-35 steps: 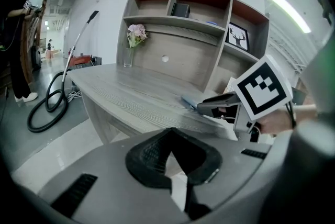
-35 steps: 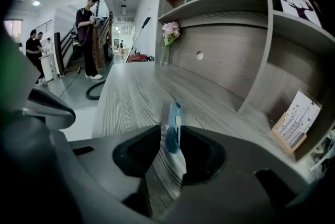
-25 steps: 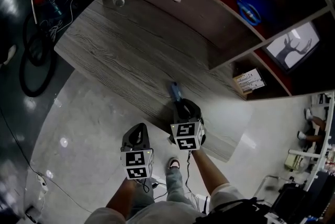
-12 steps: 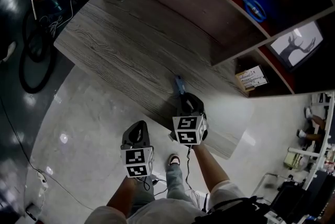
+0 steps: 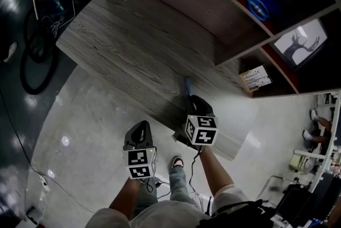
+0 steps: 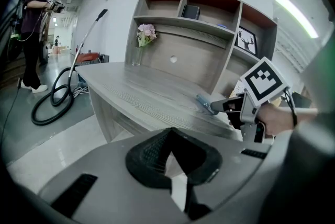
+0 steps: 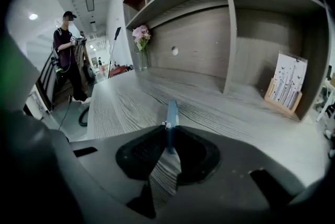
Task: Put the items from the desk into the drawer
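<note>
A: While hovering low over the desk (image 5: 122,46), pinching what with the right gripper (image 5: 188,96)?
B: Clamped tight on a slim blue item (image 5: 187,86) — pen or small cutter, hard to tell. Gripped at its near end, far end jutting straight ahead past the tips, roughly level with the desktop. Touching the wood or just clear of it: impossible to say.
A: Why gripped by the tail?
B: Probably for an easy drop: most of the length free, ready to be laid into the drawer without jamming the pads against anything.
A: And the left gripper (image 5: 140,124)?
B: Closed on nothing, pads together, only pale floor beyond them. Hanging out in front of the desk edge, near the right one but apart — likely free for pulling the drawer open.
A: Any sign of that drawer?
B: None in any view. Presumably under the desktop, so next: locating it, then opening it before bringing the slim blue item over.
</note>
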Tool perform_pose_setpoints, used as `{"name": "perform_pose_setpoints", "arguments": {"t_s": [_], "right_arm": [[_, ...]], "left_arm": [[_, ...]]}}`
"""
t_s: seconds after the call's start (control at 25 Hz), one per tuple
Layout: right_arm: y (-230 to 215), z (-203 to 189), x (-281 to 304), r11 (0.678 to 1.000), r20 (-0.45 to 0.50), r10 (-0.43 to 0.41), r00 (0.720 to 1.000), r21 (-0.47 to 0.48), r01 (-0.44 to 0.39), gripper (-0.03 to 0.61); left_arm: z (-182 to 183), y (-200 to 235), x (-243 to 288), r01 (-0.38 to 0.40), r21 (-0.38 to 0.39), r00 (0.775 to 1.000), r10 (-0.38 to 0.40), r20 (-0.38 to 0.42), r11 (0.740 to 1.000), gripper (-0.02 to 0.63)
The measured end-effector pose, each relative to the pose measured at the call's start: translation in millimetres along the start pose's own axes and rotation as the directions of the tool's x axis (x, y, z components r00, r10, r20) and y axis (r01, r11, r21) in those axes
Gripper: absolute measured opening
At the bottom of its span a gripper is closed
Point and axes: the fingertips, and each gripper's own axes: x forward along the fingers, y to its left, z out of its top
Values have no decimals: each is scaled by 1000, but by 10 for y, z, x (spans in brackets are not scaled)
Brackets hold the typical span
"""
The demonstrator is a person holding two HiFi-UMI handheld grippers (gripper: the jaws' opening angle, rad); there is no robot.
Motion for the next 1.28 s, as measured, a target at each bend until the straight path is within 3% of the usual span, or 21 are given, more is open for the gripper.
{"name": "perform_pose_setpoints", "arguments": {"t_s": [0.88, 1.28], "right_arm": [[-70, -141, -700, 997, 24, 5, 1000, 71, -7, 52], [-239, -271, -1123, 993, 31, -3, 1000, 114, -1, 52]], "left_arm": [[-10, -542, -218, 62, 49, 998, -62, 3, 997, -2], [18, -981, -355, 111, 74, 994, -112, 11, 991, -2]]}}
